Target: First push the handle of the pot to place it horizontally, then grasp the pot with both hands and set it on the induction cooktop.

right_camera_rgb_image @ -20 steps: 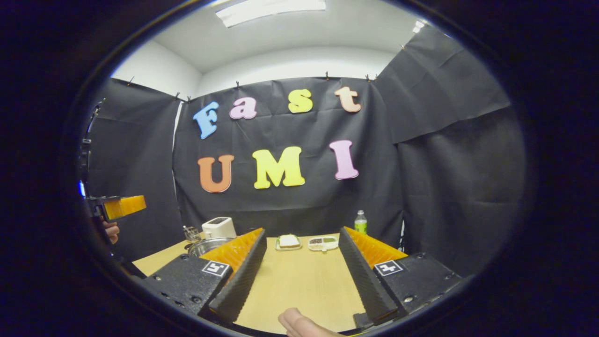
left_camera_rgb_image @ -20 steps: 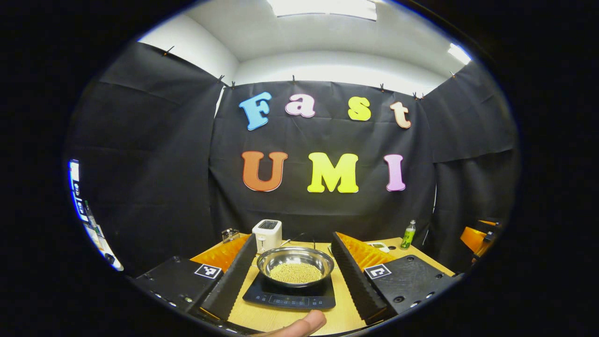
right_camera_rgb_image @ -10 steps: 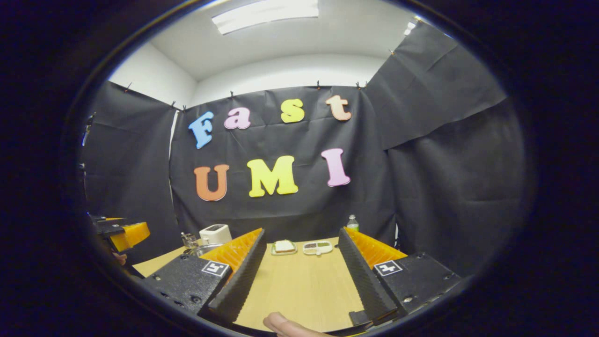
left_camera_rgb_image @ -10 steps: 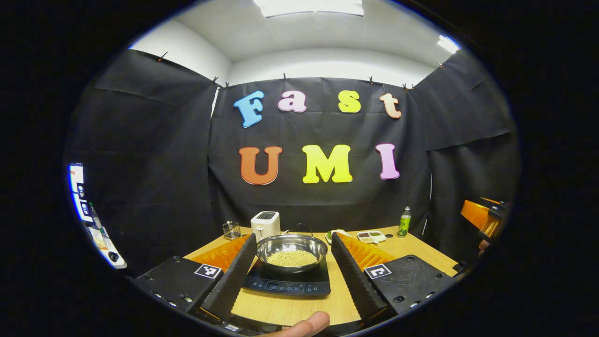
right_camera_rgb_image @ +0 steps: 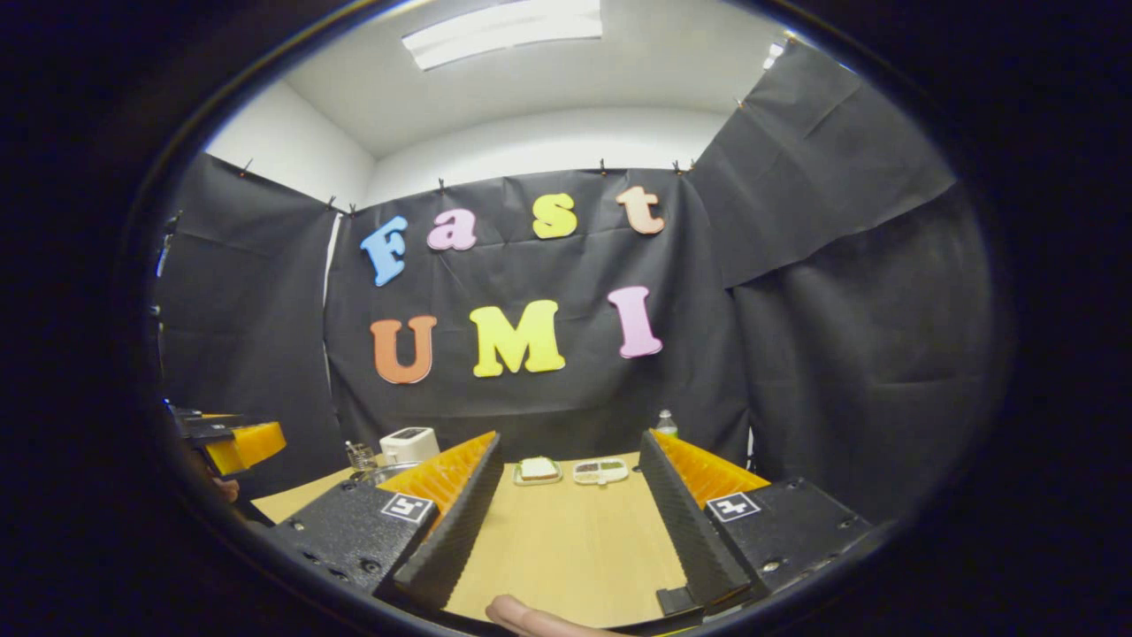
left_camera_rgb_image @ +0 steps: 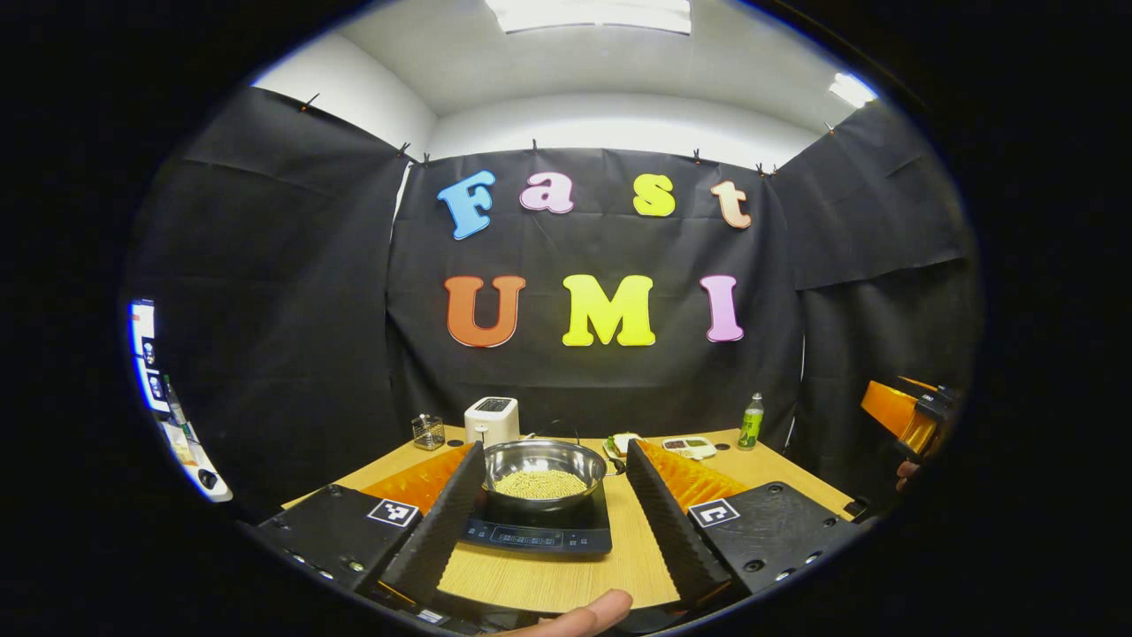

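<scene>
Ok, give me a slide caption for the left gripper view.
Pot of beans on the cooktop, framed by the open left gripper.

One round steel pot point(left_camera_rgb_image: 543, 466) of yellowish grains; one black induction cooktop point(left_camera_rgb_image: 539, 531); one white toaster point(left_camera_rgb_image: 492, 420); one green plastic bottle point(left_camera_rgb_image: 751, 422); one wire glass holder point(left_camera_rgb_image: 428, 432); two small food trays point(right_camera_rgb_image: 538, 470) point(right_camera_rgb_image: 600, 471); one wooden table point(right_camera_rgb_image: 566, 548).

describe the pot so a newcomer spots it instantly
Find the wooden table before the black cloth wall. On its black cooktop, ahead of the left gripper, sits the pot: a shiny steel bowl of yellowish grains, unlike the white toaster behind.
</scene>
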Available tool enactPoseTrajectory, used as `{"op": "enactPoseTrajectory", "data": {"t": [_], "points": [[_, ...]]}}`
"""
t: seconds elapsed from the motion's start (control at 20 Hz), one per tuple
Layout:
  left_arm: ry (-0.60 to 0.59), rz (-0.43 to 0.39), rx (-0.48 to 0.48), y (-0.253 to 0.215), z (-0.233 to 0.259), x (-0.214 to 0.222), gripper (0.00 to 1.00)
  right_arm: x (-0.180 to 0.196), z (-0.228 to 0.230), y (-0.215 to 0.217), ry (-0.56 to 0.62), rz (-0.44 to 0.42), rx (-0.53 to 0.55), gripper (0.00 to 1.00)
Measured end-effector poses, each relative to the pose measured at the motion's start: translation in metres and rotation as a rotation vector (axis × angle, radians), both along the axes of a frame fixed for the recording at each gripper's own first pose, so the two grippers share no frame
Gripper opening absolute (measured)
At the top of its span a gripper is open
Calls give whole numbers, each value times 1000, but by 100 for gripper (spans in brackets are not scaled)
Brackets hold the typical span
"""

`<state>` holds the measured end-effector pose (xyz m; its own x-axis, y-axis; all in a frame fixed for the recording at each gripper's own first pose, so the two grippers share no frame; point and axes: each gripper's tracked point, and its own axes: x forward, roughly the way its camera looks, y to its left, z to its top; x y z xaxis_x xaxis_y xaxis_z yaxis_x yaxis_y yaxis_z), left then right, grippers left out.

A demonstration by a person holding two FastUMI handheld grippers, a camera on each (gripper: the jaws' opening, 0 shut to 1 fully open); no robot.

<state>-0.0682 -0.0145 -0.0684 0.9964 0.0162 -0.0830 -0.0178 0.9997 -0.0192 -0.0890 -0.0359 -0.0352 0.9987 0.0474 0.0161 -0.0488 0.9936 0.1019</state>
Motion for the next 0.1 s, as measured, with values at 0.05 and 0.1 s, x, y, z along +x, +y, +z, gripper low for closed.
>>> {"op": "enactPoseTrajectory", "data": {"t": [0.05, 0.1], "points": [[-5, 12, -11, 4, 1, -2, 95, -3, 2, 3, -7, 13, -1, 97], [-8, 24, -24, 9, 1, 0, 84, -3, 1, 4, -12, 18, -5, 95]]}}
